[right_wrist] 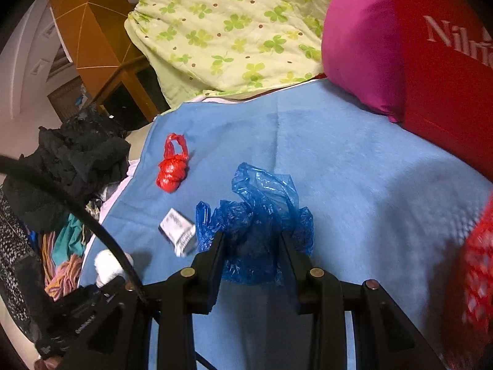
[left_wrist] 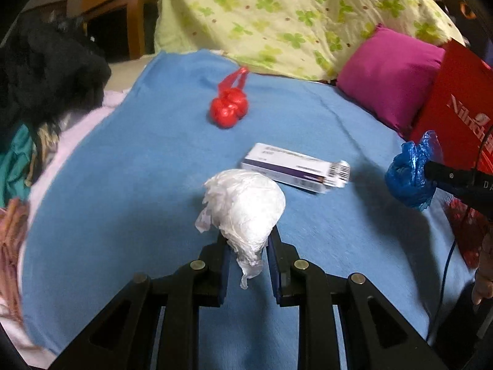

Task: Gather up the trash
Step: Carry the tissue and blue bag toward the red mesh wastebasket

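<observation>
White crumpled plastic, a small bag wad (left_wrist: 243, 206), is pinched at its lower tail between the jaws of the left gripper (left_wrist: 248, 246), which are closed tight on it. The wad is held above the blue blanket (left_wrist: 123, 185), over the part near its front edge. The right gripper (right_wrist: 251, 240) is closed part way on a crumpled blue plastic bag (right_wrist: 262, 203), and the pads press into the bag from both sides; in the left wrist view this blue bag hangs in the air near the right edge of the blanket.

Two pieces of trash lie loose on the blanket. A white and purple carton box (left_wrist: 295, 172) lies about in the middle, just behind the white wad. A red knotted plastic bag (left_wrist: 229, 104) lies further back, toward the far edge, well apart from the box.

Around the blanket there are a green clover-print quilt (left_wrist: 277, 15) at the far edge, a magenta pillow (left_wrist: 388, 77) and a red paper bag (left_wrist: 456, 98) at the far right corner, and a pile of dark clothes (left_wrist: 46, 71) past the left edge.

I judge that the step in hand is carrying: both tongs are full, so no new pick is possible. The next move calls for bringing both pieces to a collecting place, perhaps the red paper bag, though I cannot tell this for sure. After release, the box and the red bag are left to collect.
</observation>
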Motion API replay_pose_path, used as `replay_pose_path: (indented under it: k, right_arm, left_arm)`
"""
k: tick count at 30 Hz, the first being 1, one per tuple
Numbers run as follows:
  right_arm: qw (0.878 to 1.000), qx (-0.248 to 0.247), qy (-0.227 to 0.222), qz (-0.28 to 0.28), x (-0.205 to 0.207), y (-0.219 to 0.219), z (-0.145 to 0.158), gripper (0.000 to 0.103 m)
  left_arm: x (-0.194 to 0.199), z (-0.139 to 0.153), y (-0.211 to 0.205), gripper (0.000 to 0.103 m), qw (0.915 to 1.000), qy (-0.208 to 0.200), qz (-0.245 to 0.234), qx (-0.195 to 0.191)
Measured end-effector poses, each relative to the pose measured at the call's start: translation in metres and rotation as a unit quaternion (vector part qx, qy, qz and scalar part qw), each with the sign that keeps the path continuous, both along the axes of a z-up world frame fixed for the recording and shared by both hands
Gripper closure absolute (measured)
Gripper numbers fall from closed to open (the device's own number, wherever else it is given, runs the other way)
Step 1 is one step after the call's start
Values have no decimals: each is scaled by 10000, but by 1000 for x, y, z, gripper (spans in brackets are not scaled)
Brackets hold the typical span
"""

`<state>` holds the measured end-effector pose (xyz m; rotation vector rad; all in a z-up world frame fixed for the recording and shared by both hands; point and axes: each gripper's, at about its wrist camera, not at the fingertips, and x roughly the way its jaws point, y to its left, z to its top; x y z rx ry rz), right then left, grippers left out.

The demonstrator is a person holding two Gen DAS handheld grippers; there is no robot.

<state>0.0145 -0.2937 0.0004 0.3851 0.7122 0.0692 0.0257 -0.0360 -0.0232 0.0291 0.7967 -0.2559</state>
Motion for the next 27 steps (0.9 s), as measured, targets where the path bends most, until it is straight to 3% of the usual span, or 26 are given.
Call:
replay_pose_path:
  k: [8,18,23,27]
  right_arm:
    - [9991,-180,-378,122,-63,9,24,67]
    - [9927,-529,-1073,163,-118,24,88,67]
    - [9929,-499,-1064,189,-129,27,89,67]
    - [9958,-530,-709,251,-112,30,64,67]
  left_arm:
    - [-48,47,-18,80,9973,-521,-58,510]
    - [-88,92,-37,80,9918,-987,-65,811]
    - [-99,106,-38,80,9903,-1131,-33,807]
    - [-96,94,-38,80,9913,-1094,-80,726]
